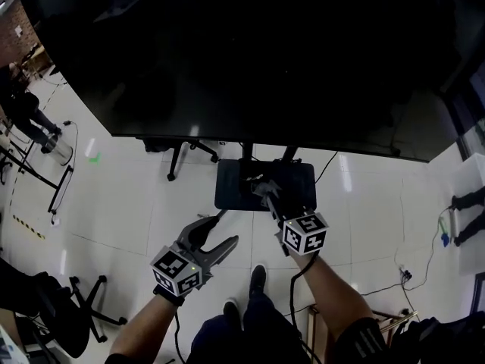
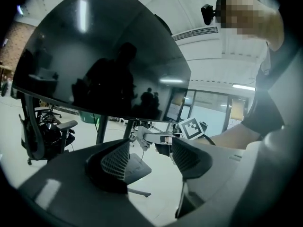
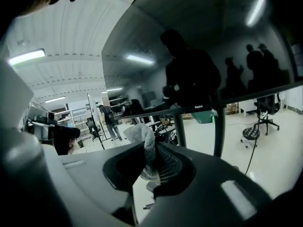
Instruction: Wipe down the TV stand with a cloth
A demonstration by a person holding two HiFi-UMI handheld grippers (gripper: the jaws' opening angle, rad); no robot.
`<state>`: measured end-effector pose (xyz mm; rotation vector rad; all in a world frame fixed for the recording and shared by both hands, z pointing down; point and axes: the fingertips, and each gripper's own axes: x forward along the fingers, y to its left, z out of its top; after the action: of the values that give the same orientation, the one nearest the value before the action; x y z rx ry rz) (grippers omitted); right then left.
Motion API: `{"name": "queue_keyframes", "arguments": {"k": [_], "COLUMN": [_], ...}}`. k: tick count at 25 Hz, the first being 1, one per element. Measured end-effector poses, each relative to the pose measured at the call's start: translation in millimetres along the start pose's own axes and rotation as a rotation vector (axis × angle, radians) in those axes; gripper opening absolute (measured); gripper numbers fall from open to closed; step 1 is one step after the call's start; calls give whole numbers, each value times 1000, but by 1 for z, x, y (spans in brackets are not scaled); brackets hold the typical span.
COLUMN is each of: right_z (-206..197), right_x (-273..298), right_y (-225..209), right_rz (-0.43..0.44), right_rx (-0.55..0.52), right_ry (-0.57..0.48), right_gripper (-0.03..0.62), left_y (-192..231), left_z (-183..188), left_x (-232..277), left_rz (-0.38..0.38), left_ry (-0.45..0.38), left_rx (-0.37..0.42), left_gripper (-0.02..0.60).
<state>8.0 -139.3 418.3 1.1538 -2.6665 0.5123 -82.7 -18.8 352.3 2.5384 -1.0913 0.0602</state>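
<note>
The white cloth (image 3: 142,141) sits pinched in the jaws of our right gripper (image 1: 267,194), over the dark TV stand base (image 1: 227,197) below the television (image 1: 250,51). At seven o'clock from that base, we hold our left gripper (image 1: 227,227) spread and empty.

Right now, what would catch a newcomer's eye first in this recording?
The huge black TV screen fills the top of the head view. Below it, the right gripper is shut on a pale cloth over the stand's dark base plate, while the left gripper hangs open and empty beside it.
</note>
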Motion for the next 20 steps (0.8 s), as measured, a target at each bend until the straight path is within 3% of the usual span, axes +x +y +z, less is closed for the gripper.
{"name": "queue_keyframes", "arguments": {"k": [8,20], "right_z": [-17,-6], "right_x": [111,222], "right_y": [-96,-131], "right_rz": [-78,-47], "right_rx": [-24,-119], "right_ry": [40,-18], "right_gripper": [46,46], "left_y": [64,101], "left_z": [-5,-30], "left_x": [77,125], "left_rz": [-1,2], "left_ry": [-42,-30], "left_rx": [-36,-59], "left_gripper": [311,313]}}
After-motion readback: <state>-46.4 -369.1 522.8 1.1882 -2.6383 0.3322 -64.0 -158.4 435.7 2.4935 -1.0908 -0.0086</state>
